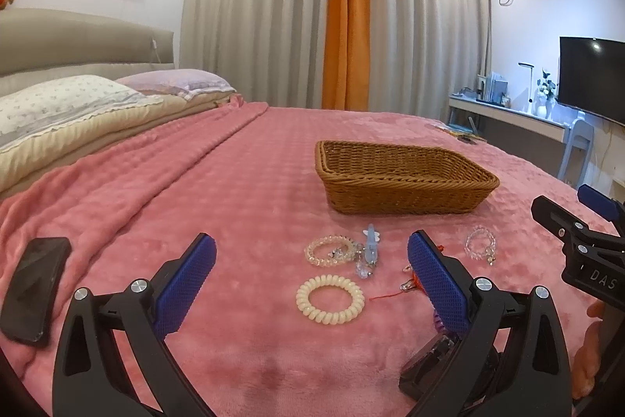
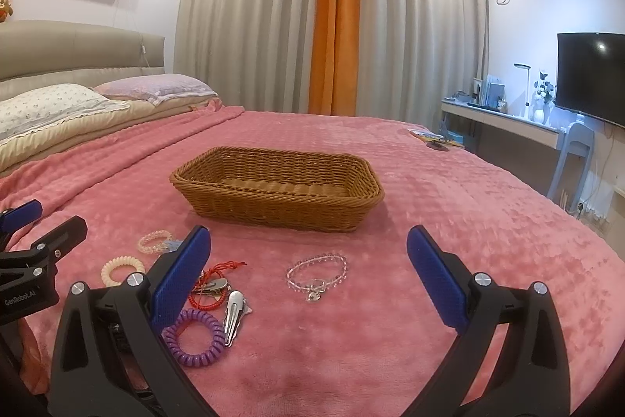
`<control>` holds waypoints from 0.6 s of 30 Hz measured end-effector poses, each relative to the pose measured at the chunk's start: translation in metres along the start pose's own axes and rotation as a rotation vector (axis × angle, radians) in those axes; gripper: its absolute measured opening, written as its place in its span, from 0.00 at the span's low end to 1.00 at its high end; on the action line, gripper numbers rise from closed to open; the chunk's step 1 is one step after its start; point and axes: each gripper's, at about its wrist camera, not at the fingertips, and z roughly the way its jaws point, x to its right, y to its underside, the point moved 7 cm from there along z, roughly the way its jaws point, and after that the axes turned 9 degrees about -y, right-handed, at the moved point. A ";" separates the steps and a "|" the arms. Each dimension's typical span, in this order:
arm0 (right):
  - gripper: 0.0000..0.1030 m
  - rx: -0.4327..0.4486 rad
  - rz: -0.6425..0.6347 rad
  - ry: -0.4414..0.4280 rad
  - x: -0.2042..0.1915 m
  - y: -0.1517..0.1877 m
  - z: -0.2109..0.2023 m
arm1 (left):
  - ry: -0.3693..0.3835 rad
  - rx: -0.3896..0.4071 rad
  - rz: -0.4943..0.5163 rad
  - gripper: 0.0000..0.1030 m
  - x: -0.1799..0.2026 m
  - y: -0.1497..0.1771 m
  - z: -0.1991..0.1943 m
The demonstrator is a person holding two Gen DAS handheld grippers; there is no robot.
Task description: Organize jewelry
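Note:
A brown wicker basket point(image 1: 406, 178) point(image 2: 277, 186) stands empty on the pink bedspread. Jewelry lies in front of it: a cream coil hair tie point(image 1: 330, 298) point(image 2: 122, 270), a chunky clear bead bracelet point(image 1: 332, 251) point(image 2: 155, 241), a blue hair clip point(image 1: 370, 249), a thin clear bead bracelet point(image 1: 479, 245) point(image 2: 316, 274), a red cord bracelet point(image 2: 213, 284), silver clips point(image 2: 233, 315) and a purple coil tie point(image 2: 193, 337). My left gripper point(image 1: 312, 256) is open, above the cream tie. My right gripper point(image 2: 308, 253) is open, above the thin bracelet.
A black phone point(image 1: 33, 288) lies on the bedspread at the left. Pillows point(image 1: 58, 104) and the headboard are at the far left. A desk point(image 1: 508, 116) with a TV and a chair stands at the right. Small items point(image 2: 433, 139) lie at the bed's far right edge.

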 end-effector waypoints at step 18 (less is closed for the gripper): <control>0.93 0.003 0.008 -0.006 0.002 0.001 0.000 | -0.002 0.010 0.003 0.93 0.001 0.003 0.001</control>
